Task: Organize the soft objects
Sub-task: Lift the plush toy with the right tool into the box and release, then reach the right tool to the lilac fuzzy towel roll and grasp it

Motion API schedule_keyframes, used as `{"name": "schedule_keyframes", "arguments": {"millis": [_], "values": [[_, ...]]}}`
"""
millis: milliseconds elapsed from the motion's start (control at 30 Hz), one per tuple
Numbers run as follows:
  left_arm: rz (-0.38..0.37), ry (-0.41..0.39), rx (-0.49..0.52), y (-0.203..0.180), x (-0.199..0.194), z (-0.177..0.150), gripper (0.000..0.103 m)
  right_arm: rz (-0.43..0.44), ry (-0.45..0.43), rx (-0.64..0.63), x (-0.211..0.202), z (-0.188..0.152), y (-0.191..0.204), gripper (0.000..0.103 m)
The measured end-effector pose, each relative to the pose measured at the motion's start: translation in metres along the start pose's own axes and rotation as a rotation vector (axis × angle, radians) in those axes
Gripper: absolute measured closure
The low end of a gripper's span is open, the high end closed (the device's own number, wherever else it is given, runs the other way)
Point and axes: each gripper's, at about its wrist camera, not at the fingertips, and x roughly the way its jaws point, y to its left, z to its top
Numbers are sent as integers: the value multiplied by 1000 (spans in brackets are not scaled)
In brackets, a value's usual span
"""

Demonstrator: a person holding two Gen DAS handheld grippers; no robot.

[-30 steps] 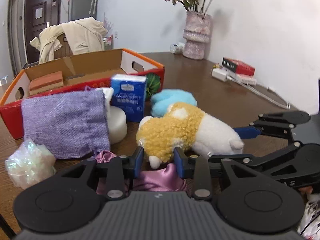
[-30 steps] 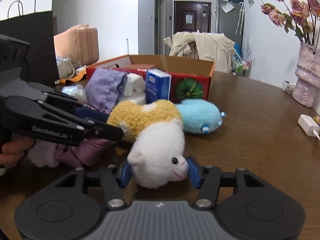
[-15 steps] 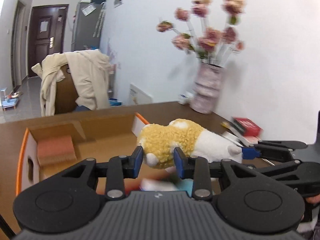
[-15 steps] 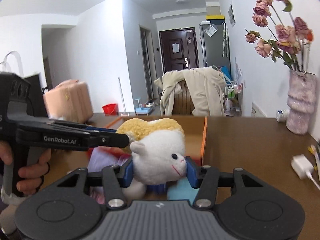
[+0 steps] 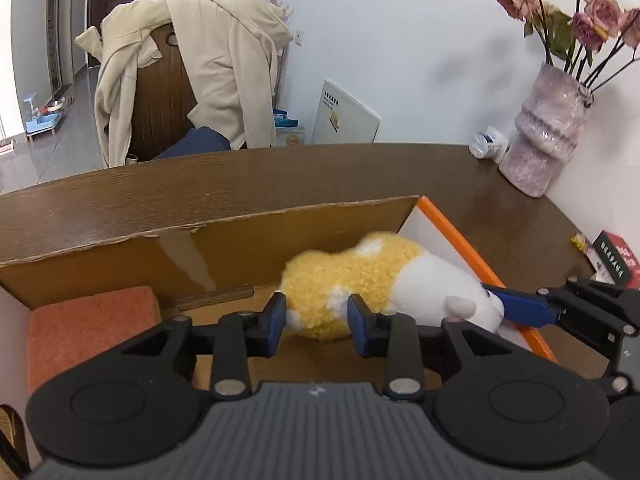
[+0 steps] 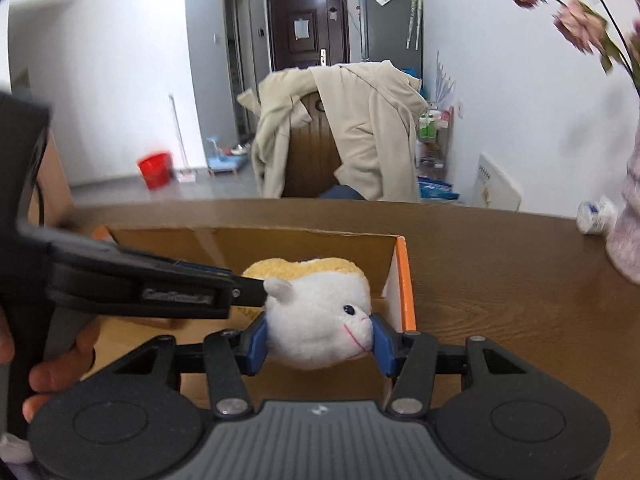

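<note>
A yellow and white plush sheep (image 5: 372, 280) hangs between both grippers over the open cardboard box (image 5: 160, 248). My left gripper (image 5: 318, 318) is shut on its yellow rear end. My right gripper (image 6: 318, 340) is shut on its white head (image 6: 316, 320). In the right wrist view the plush is above the right end of the box, near the orange-edged end wall (image 6: 406, 280). An orange sponge block (image 5: 88, 324) lies in the left end of the box.
The brown table (image 5: 120, 204) carries a pink vase of dried flowers (image 5: 548, 136), a small white bottle (image 5: 488, 146) and a red packet (image 5: 616, 258) on the right. A chair draped with a beige coat (image 6: 340, 128) stands behind the table.
Both grippers lifted the plush sheep off the table and carried it forward over the box. The other soft items on the table have dropped out of view.
</note>
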Motion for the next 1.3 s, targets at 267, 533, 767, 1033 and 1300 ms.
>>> {"name": "schedule_keyframes", "arguments": {"millis": [267, 533, 767, 1033, 1300], "values": [[25, -47, 12, -10, -24, 2, 47, -57, 7, -31, 7, -2, 6, 46], [72, -173, 75, -36, -121, 8, 35, -46, -97, -17, -70, 16, -4, 45], [162, -290, 86, -56, -225, -16, 22, -11, -211, 11, -173, 29, -24, 32], [252, -377, 94, -75, -302, -89, 16, 26, -273, 15, -247, -4, -21, 25], [275, -502, 94, -94, -350, -170, 4, 48, -389, -42, -296, -68, 5, 20]]}}
